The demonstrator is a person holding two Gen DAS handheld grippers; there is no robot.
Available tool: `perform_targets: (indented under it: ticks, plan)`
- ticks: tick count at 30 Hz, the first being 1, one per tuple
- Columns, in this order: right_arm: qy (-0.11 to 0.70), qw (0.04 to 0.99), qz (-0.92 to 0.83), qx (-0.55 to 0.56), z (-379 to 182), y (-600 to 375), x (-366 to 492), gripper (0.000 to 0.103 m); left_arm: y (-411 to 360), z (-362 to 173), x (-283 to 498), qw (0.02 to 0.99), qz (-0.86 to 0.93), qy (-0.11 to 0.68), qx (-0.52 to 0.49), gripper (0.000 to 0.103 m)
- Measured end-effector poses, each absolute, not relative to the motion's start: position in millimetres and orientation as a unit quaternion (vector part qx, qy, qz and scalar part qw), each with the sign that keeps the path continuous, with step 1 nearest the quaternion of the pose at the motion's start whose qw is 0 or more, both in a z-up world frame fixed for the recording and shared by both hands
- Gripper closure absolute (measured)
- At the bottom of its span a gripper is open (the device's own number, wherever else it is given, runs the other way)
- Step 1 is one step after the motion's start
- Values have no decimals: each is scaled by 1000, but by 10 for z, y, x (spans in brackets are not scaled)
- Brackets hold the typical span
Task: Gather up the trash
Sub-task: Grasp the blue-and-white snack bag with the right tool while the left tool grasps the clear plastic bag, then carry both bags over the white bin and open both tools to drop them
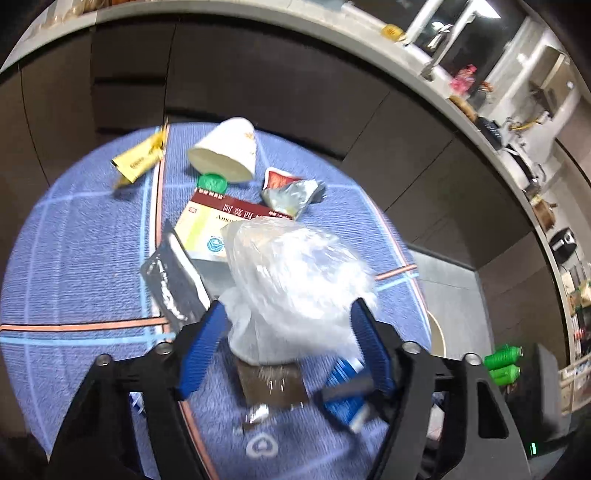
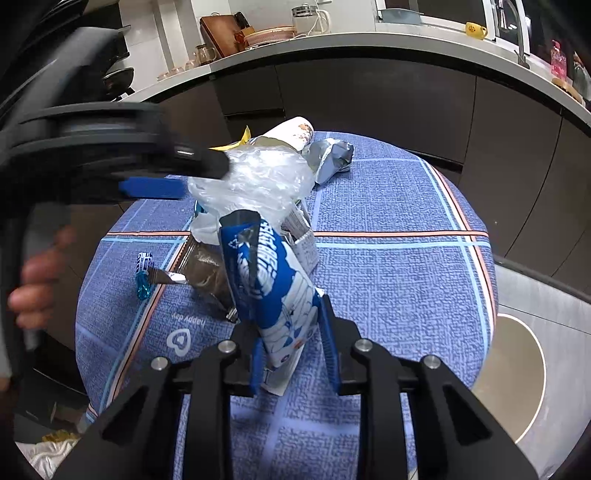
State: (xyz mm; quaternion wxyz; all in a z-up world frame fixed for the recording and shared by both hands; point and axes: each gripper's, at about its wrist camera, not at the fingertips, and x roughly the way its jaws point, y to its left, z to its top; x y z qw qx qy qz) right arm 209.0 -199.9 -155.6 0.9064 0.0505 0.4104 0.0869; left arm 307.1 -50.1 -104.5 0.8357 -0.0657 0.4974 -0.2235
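Left gripper [image 1: 288,325] grips clear bag [image 1: 295,273]; right gripper [image 2: 291,347] grips blue wrapper [image 2: 269,280]; medicine box [image 1: 210,229] left-view only.

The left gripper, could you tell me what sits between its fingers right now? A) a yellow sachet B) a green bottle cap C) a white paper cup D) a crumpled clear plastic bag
D: the left gripper has its blue fingers on either side of the crumpled clear plastic bag, while the paper cup lies farther off on the cloth.

Round table with a blue checked cloth [image 2: 388,280], dark cupboards [image 2: 369,96] behind the table, grey counter [image 2: 332,46] above the cupboards, yellow mug [image 2: 475,29] and wooden board [image 2: 218,31] on the counter, green bottles [image 1: 503,363] on the floor right of the table
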Motion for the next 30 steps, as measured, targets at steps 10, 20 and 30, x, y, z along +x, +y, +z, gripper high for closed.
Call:
perform_targets:
  ticks: [10, 20, 30]
  plan:
    - [387, 916, 77, 68, -1359, -2152, 1810, 78, -595, -881, 3067, 840, -220, 493, -61, 102]
    - [324, 943, 22, 78, -881, -2619, 1263, 78, -923, -107, 2445, 857, -285, 428, -40, 102]
    - [341, 929, -99, 106, -1132, -3537, 737, 78, -1950, -217, 2100, 809, -392, 438, 2, 102]
